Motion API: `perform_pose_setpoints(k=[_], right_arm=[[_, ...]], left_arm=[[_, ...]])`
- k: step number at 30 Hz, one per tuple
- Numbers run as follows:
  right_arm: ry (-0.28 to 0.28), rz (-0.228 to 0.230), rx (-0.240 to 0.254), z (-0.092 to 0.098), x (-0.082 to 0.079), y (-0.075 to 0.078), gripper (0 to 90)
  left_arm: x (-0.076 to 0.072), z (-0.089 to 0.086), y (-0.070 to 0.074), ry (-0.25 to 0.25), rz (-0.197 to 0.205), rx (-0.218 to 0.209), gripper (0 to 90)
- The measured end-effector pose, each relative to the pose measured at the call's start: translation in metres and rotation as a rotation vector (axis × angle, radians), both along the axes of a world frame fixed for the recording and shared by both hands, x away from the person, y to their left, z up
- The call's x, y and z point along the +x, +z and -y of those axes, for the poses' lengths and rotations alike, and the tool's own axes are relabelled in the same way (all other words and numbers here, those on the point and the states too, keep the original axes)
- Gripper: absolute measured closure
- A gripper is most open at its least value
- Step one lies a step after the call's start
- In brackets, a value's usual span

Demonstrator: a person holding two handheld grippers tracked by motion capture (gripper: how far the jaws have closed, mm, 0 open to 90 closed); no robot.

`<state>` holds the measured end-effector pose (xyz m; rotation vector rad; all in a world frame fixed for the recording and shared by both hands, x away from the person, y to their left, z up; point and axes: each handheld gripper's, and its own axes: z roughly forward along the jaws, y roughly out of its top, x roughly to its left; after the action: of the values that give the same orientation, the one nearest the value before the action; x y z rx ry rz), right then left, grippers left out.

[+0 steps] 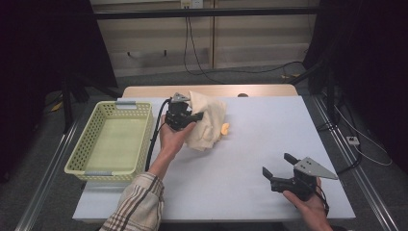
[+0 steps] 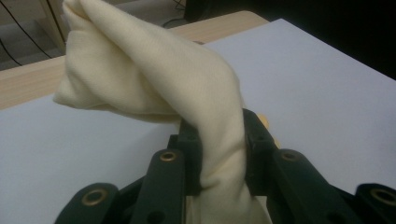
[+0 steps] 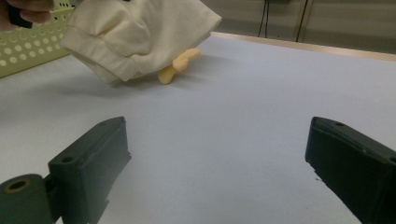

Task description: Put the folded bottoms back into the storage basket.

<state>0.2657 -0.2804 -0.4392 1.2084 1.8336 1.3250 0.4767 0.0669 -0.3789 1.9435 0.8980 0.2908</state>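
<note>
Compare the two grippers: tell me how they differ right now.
The left gripper is shut on the cream cloth; the right gripper stands wide open with nothing between its jaws. In the high view the left one is beside the basket, the right one near the table's front right corner. Both are black and hand-held.

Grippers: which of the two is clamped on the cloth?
The left gripper, beside the yellow basket: its jaws pinch a fold of the cream cloth. The right gripper rests near the table's front right with jaws spread wide, nothing between them.
</note>
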Motion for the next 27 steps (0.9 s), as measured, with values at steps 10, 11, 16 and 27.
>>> perform_pose_setpoints(k=[10,11,16,27], right_arm=[[-0.001,0.000,0.002,0.000,0.000,0.000,5.6],[-0.001,0.000,0.002,0.000,0.000,0.000,5.6],[0.000,0.000,-0.001,0.000,0.000,0.000,5.6],[0.000,-0.001,0.001,-0.001,0.000,0.000,5.5]], left_arm=[[-0.008,-0.001,0.009,-0.024,0.028,0.000,74.2],[-0.010,-0.001,0.010,-0.024,0.032,0.000,74.2],[-0.014,-0.003,0.015,-0.024,0.047,-0.010,74.2],[-0.025,-0.010,0.027,-0.024,0.081,-0.008,74.2]])
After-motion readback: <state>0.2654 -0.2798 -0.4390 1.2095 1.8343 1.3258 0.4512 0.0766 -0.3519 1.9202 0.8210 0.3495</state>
